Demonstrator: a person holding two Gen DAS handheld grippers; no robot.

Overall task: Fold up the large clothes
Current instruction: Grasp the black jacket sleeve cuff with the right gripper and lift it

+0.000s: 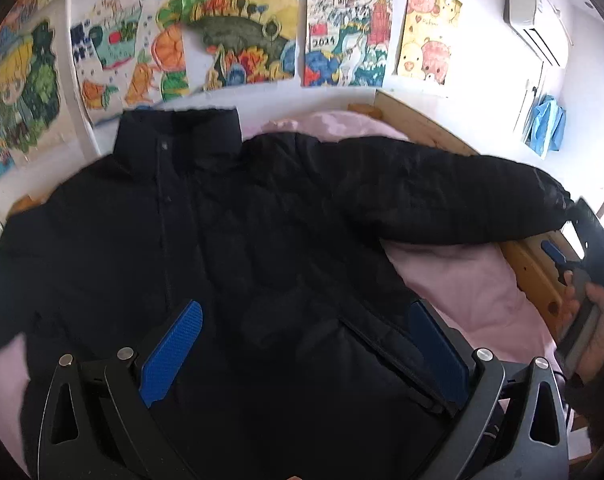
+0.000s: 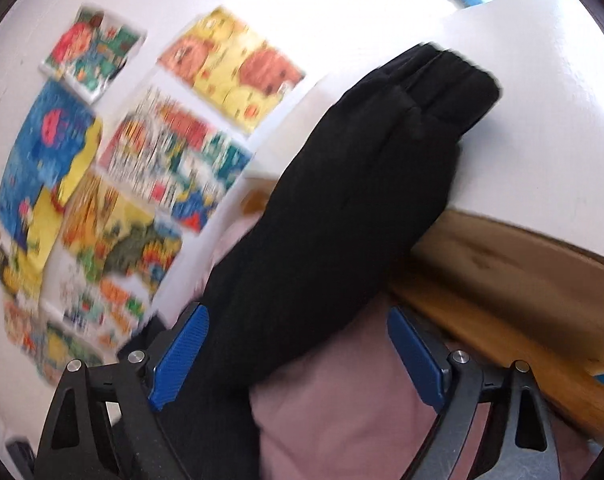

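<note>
A large black puffer jacket (image 1: 230,240) lies front-up on a pink-sheeted bed (image 1: 461,280), collar toward the wall. Its right sleeve (image 1: 441,196) stretches out toward the bed's wooden edge. My left gripper (image 1: 305,344) is open, hovering over the jacket's lower front, blue pads spread wide. My right gripper (image 2: 298,356) is open, with the black sleeve (image 2: 341,216) lying between its blue pads; it is blurred. The right gripper also shows in the left wrist view (image 1: 581,248) at the sleeve's cuff, held by a hand.
Colourful drawings (image 1: 238,28) cover the white wall behind the bed. A wooden bed frame (image 2: 501,280) runs along the right side. An air conditioner (image 1: 533,20) hangs at the upper right, and a blue cloth (image 1: 545,124) hangs below it.
</note>
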